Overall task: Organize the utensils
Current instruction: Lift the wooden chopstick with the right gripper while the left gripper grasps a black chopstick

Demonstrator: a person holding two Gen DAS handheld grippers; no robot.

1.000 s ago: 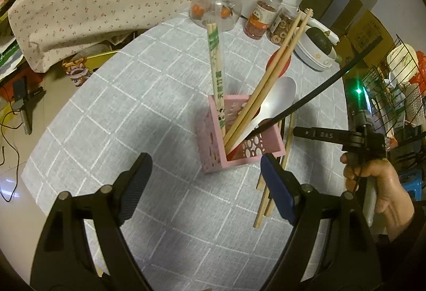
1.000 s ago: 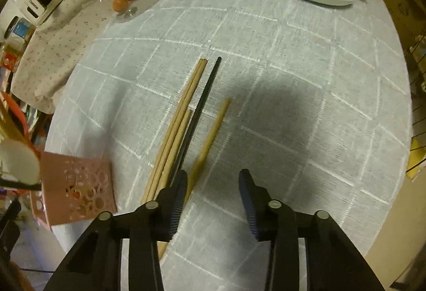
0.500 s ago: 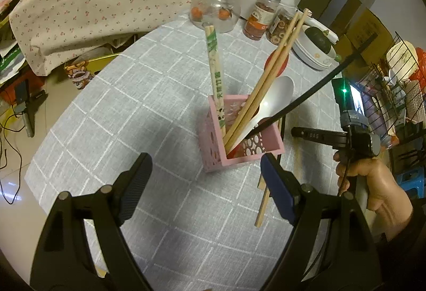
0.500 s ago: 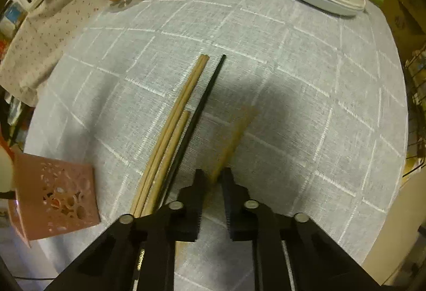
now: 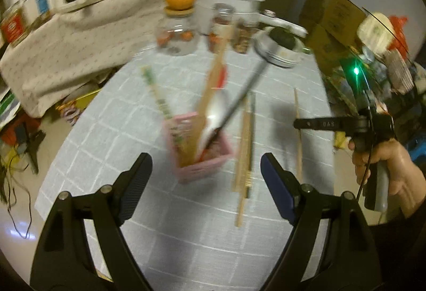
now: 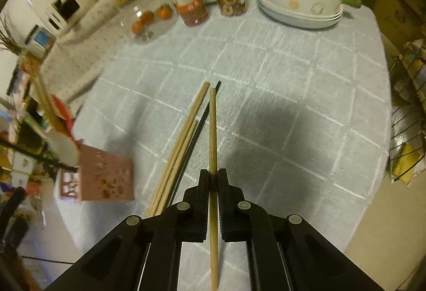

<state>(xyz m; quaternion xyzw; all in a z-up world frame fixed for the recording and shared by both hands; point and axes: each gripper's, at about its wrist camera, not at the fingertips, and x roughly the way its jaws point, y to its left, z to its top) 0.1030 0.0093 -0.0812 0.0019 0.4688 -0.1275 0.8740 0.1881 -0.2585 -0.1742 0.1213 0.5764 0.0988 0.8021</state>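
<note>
The right tool is clamped on a single wooden chopstick, which runs straight forward between its fingers and is lifted off the grey checked surface. Just to the left of it, a bundle of wooden chopsticks and one black chopstick lie flat on the cloth. The left tool hangs with its fingers wide apart, holding nothing, above the pink perforated holder. That holder stands on the surface with wooden chopsticks, a wrapped pair, a pale spoon and a black chopstick leaning out of it. Jars, an orange and stacked dishes sit at the far edge.
</note>
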